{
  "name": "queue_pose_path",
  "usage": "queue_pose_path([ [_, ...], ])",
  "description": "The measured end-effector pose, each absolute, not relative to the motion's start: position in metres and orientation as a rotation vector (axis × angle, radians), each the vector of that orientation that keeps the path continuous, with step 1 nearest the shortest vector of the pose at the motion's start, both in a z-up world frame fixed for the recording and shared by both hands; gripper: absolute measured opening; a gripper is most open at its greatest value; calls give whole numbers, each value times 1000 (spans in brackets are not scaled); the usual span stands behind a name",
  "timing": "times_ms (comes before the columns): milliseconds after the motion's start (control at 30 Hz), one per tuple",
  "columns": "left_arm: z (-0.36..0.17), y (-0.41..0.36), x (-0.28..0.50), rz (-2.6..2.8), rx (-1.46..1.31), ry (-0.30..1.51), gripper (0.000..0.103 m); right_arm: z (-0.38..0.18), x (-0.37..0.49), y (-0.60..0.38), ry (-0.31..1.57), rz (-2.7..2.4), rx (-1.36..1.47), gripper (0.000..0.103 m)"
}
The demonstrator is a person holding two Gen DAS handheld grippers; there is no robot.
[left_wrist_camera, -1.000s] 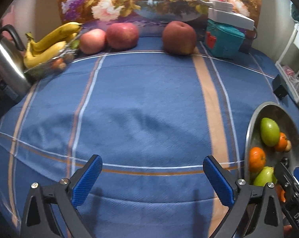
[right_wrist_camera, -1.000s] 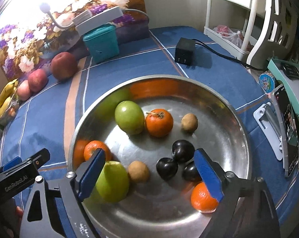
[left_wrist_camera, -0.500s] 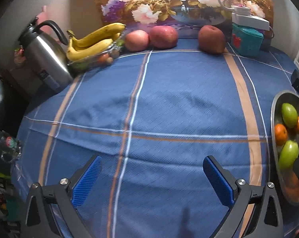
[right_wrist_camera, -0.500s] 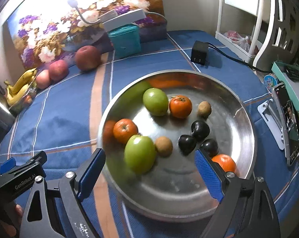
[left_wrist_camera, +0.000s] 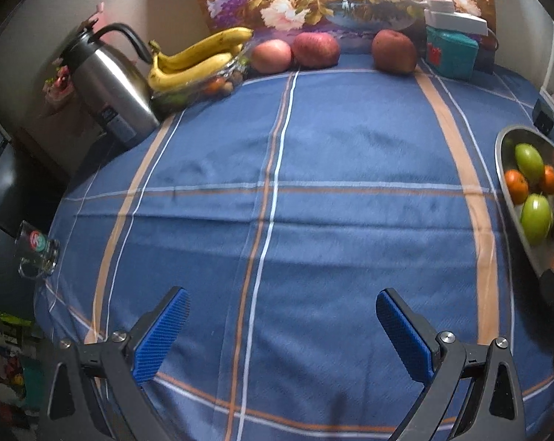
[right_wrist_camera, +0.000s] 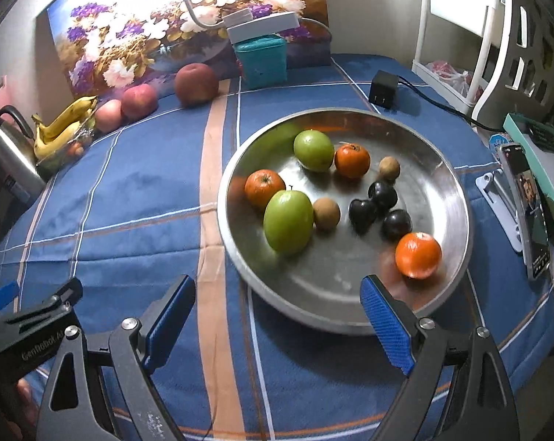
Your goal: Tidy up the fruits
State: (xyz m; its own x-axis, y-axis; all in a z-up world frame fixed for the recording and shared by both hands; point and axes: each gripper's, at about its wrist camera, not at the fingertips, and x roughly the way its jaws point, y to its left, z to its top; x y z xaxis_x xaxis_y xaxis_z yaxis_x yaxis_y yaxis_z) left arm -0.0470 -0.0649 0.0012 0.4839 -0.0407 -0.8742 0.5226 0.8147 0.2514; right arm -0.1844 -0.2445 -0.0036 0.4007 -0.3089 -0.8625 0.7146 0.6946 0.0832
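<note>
Here the right wrist view takes in the whole metal bowl (right_wrist_camera: 457, 198), while the left wrist view catches only its left rim and a few fruits at the right edge. Inside the bowl lie two green apples (right_wrist_camera: 288, 220), three oranges (right_wrist_camera: 418, 255), two small brown fruits (right_wrist_camera: 326, 214) and three dark plums (right_wrist_camera: 382, 194), all loosely spread with bare metal on the near side. The left wrist view alone shows a glass mug (left_wrist_camera: 38, 250) at the table's left edge, and shows the steel kettle (left_wrist_camera: 111, 84) whole at far left.

Along the far edge, against the flower painting (right_wrist_camera: 159, 36), sit three red apples (left_wrist_camera: 315, 49), two touching and the third apart to the right, beside a teal box (right_wrist_camera: 260, 60). The bananas (left_wrist_camera: 196, 60) lie on a clear tray left of them, their long axis running from near left to far right, stems toward the kettle. The blue plaid tablecloth (left_wrist_camera: 313, 183) is bare and wide between the far row and the near edge. Right of the bowl the room is tight: a black adapter (right_wrist_camera: 383, 90), a phone (right_wrist_camera: 526, 213) on a stand, a white rack.

The left gripper (left_wrist_camera: 282, 334) hangs over bare cloth, jaws wide apart and empty. The right gripper (right_wrist_camera: 277, 325) hangs over the bowl's near rim, jaws likewise spread, holding nothing.
</note>
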Motion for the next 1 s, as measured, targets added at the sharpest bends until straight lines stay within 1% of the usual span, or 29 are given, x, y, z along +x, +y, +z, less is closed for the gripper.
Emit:
queue_pose_path([
  [267,10,-46,-52,-362,492,1008,103,4,-193,-235,936,-690,487,91],
  [1000,15,-44,-49,-364,470,998,103,3,-188,-227,961,-676,458,91],
])
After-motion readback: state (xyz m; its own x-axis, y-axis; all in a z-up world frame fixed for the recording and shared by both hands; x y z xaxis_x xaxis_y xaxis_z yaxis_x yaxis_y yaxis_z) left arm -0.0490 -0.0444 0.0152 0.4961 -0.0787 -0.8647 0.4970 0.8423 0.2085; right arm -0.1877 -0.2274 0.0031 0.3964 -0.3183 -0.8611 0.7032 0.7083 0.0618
